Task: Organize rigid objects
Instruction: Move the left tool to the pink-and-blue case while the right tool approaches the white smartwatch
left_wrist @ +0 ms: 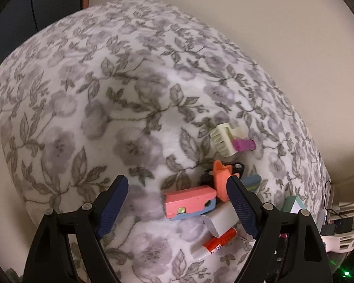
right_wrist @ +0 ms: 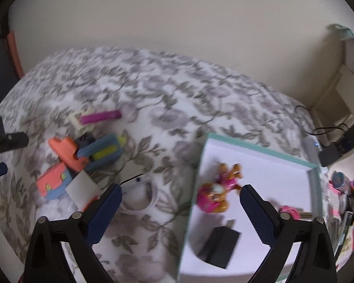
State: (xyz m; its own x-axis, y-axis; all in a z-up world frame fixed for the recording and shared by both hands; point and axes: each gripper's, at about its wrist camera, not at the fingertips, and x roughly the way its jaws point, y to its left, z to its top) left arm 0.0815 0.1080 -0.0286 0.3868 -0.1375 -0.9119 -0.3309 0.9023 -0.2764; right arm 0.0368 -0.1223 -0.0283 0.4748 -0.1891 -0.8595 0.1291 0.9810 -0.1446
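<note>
1. Our left gripper (left_wrist: pixel 178 201) hangs wide open, empty, over a heap of small toys; the pink-and-blue block (left_wrist: pixel 188 202) lies between its fingers, likely the next pick.
2. Our right gripper (right_wrist: pixel 180 214) is spread wide and empty above the teal-rimmed box (right_wrist: pixel 259 149).
3. The box already holds a toy figure (right_wrist: pixel 218 188) and a black charger (right_wrist: pixel 219 244).

We find no text, brand or number that we can read in either view. The red and white tube (left_wrist: pixel 218 243) lying on the bed carries a small printed label near its white end, but the marks are too small and blurred for us to make out any letters or figures.
</note>
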